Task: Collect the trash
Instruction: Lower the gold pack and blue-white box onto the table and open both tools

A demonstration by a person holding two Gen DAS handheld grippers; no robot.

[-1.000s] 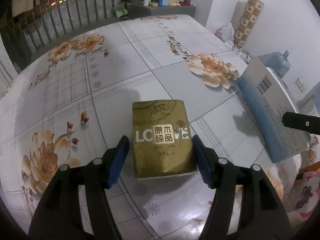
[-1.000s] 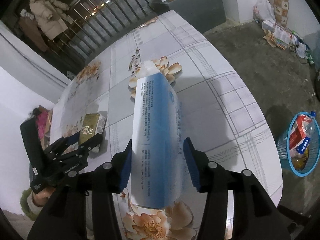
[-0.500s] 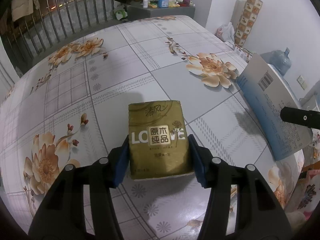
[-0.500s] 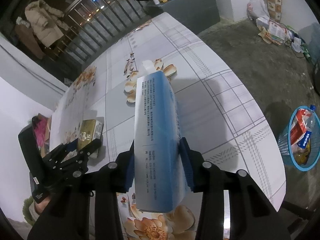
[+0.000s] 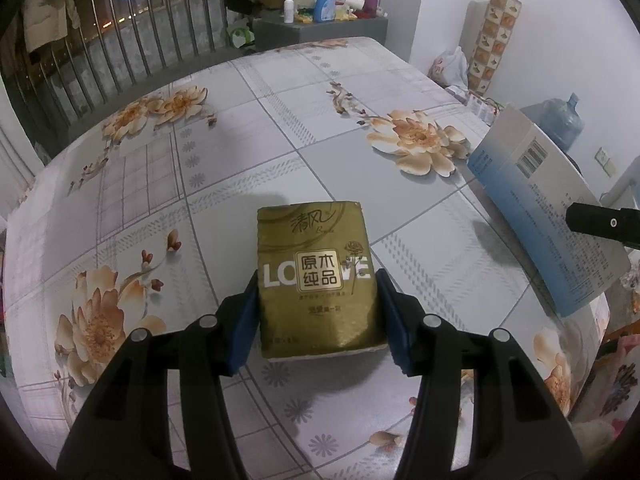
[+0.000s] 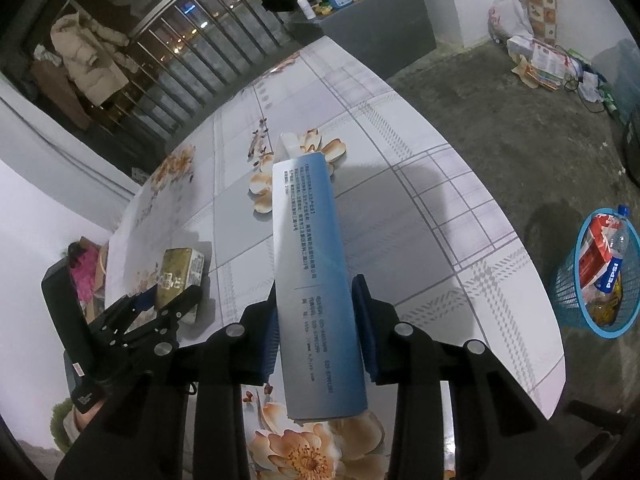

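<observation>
Tissue pack [image 5: 318, 280] in left gripper [image 5: 316, 320], blue carton [image 6: 316, 280] between closing right gripper [image 6: 316, 340] pads

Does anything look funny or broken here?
The blue box looks squashed nearly flat between the right gripper's closing jaws. The gold tissue pack in the left gripper looks fine.

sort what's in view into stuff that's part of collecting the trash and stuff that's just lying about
Part of the job:
- gold tissue pack, between the left tongs
- blue and white carton, the right tongs closing on it
- blue trash basket on the floor

Just lying about:
- blue detergent bottle on the grey counter
- water jug
- white plastic bag
- hanging coat
</observation>
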